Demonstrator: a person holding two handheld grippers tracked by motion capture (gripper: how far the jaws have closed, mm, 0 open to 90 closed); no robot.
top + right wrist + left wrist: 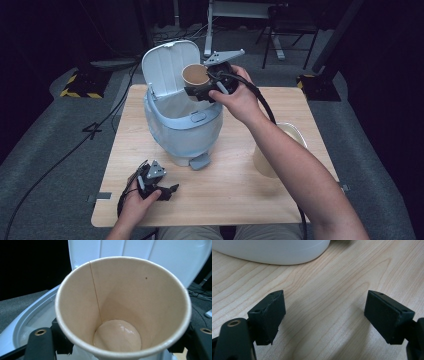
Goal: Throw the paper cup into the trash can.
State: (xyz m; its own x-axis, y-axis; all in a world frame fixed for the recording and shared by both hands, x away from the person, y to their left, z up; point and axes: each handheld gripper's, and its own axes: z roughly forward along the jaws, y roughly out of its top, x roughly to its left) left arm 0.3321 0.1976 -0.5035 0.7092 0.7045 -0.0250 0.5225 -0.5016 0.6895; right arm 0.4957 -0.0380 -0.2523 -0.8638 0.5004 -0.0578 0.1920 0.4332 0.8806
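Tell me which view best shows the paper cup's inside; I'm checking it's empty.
The right gripper view: it looks straight into the paper cup, down to its bare bottom. The high view shows the cup small, above the open bin. The left gripper view gives tabletop.

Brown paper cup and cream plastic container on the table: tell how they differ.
The brown paper cup is held in the right gripper above the open white bin; the cream plastic container stands on the wooden table. The cup looks smaller. The forearm hides part of the container; the cup's mouth shows whole. Both are open-topped.
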